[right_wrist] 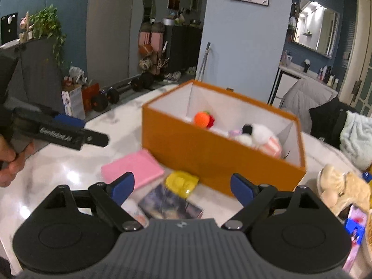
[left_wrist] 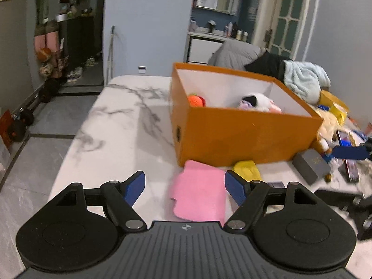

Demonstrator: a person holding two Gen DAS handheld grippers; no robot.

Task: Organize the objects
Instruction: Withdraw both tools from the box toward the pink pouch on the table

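Observation:
An open orange box stands on the marble table and holds an orange plush and a white and black plush. A pink pad lies in front of the box, between my left gripper's open, empty fingers. A yellow item lies beside the pad. In the right wrist view the box, pink pad, yellow item and a dark printed box lie ahead of my right gripper, which is open and empty above them.
A grey box, a phone and small clutter lie right of the box. A tan plush and blue cards lie at the right. Clothes are piled behind the box. The table edge runs along the left.

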